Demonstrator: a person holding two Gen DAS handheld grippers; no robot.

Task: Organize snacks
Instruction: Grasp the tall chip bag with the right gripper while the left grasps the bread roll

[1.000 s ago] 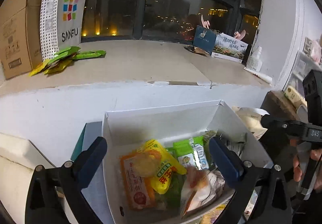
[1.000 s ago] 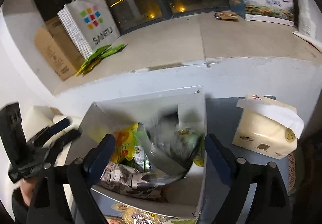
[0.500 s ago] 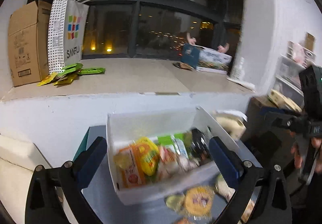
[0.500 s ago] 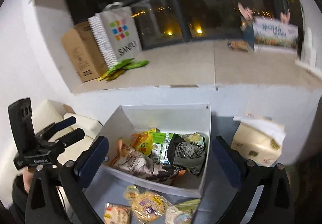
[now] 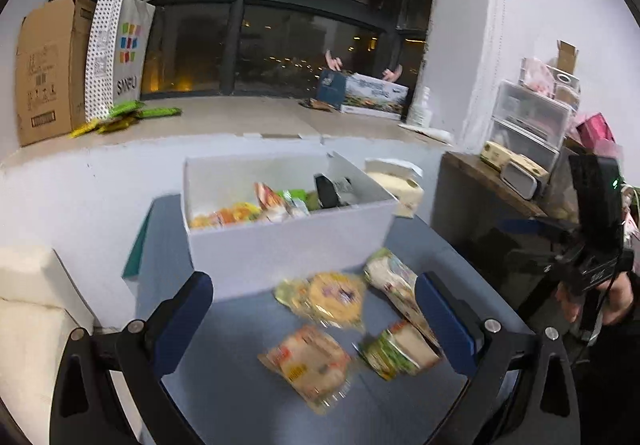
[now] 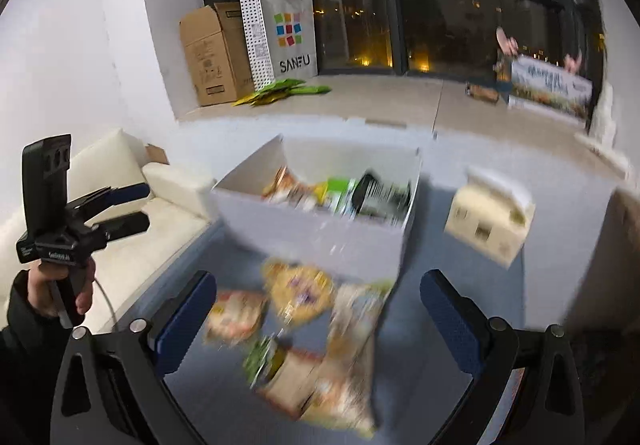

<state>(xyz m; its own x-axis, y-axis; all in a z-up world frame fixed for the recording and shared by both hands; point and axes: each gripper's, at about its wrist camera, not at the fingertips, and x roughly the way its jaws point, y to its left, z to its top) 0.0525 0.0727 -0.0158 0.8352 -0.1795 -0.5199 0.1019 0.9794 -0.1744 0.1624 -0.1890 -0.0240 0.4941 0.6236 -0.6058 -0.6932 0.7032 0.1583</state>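
Note:
A white box [image 5: 280,241] [image 6: 320,233] stands on the grey table [image 5: 240,373] with several snack packets inside, among them a dark one [image 5: 326,191] [image 6: 380,193]. Several loose snack packets lie in front of it: a round yellow one [image 5: 334,295] [image 6: 298,291], an orange one [image 5: 310,363] [image 6: 234,315], a green-and-white one [image 5: 396,353] and a long pale one [image 5: 394,283]. My left gripper [image 5: 312,325] hovers wide open above them, holding nothing. My right gripper [image 6: 316,321] is likewise open and empty over the same packets. Each gripper appears in the other's view, held by a hand.
A tissue box [image 5: 396,185] [image 6: 490,221] sits right of the white box. On the ledge behind stand a cardboard box [image 5: 46,69], a SANFU bag [image 5: 118,53], green packets [image 5: 128,115] and a printed carton [image 5: 370,95]. A cream sofa [image 6: 132,213] lies left; shelves with drawers [image 5: 528,129] stand right.
Both grippers have pulled back from above the white box towards the table's near side. The loose packets in front of the box have come into view. Both stay open.

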